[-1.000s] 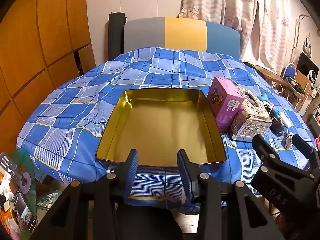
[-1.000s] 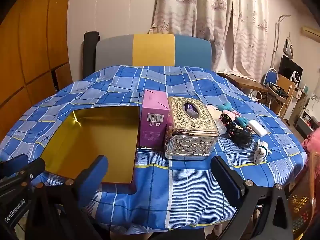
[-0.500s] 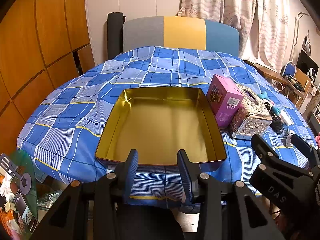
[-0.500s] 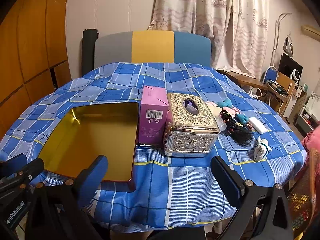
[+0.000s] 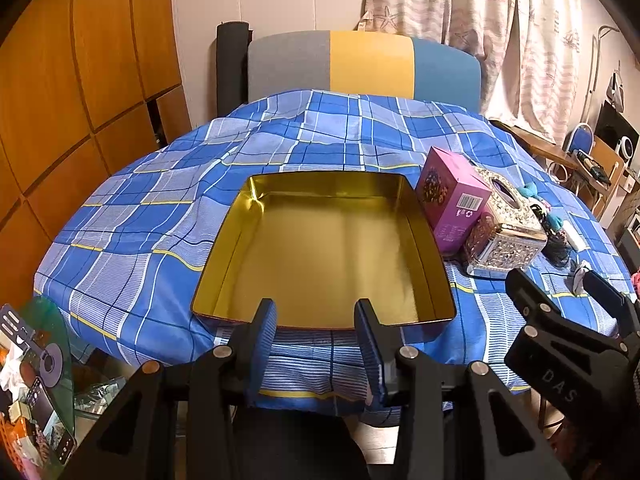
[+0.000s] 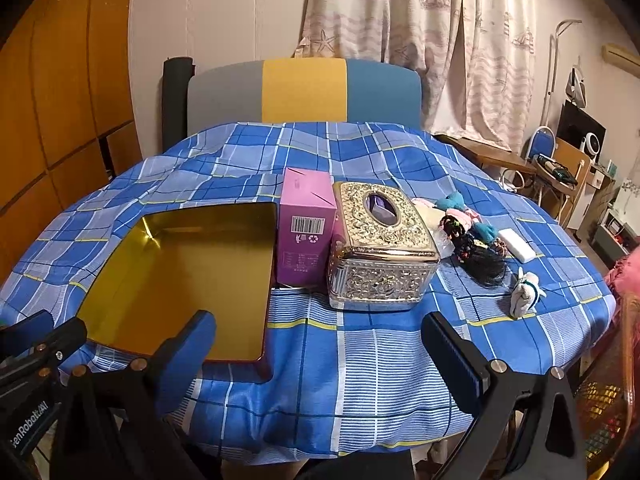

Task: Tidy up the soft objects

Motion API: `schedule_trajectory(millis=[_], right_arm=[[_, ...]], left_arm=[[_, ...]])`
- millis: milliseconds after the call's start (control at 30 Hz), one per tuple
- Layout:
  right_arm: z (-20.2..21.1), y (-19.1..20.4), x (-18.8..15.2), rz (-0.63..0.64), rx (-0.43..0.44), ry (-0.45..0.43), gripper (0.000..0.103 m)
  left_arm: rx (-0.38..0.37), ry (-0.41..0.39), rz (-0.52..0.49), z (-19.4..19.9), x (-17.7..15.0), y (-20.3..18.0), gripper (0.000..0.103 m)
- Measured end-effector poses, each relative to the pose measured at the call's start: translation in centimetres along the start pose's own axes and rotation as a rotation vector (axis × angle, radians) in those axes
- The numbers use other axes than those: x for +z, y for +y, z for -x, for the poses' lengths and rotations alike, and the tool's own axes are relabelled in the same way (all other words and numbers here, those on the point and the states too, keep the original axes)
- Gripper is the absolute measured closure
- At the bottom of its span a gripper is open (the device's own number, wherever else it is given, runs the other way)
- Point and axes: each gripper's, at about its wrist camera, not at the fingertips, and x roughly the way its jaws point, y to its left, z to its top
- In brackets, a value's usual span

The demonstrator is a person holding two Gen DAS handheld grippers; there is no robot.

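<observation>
Grippers occupy the nearest zone of both views, off the near edge of the table. The left gripper (image 5: pixel 316 322) holds its fingers parted by a moderate gap with nothing between them; its fingertips sit in front of the near wall of the gold tin tray (image 5: pixel 424 236). The right gripper (image 6: pixel 320 334) holds its fingers spread wide and empty, over the near part of the blue checked tablecloth (image 6: pixel 360 380).

The tray lies on the left half of the table with its interior bare. Just beside its right wall stands a pink carton (image 6: pixel 306 232), barcode side facing the right wrist camera. An ornate silver tissue box (image 6: pixel 382 248) stands against the carton's right side.

Right of the tissue box lies the cluster of soft objects (image 6: pixel 468 228): pink and teal pieces and dark hair ties heaped together. A white block (image 6: pixel 518 245) lies just beside the cluster on the right. A small white plush figure (image 6: pixel 524 292) stands apart, nearer the table edge.

Beyond the table stands a grey, yellow and blue chair back (image 6: pixel 304 90), with ship-print curtains (image 6: pixel 420 20) behind it.
</observation>
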Motion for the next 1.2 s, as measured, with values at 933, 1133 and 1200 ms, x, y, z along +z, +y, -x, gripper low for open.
schedule_trajectory(millis=[933,1133,1200], right_arm=[[-0.73,-0.20,-0.20,-0.012,0.011,0.032,0.000],[-0.69,-0.27,-0.16,-0.014,0.008,0.028,0.000],[-0.60,-0.32,-0.15,-0.017,0.006,0.025,0.000]], left_arm=[[0.000,0.024,0.009,-0.69,-0.08,0.20,0.063],[0.000,0.024,0.006,-0.67,-0.16,0.15,0.063],[-0.001,0.023,0.004,-0.66,-0.17,0.14,0.063]])
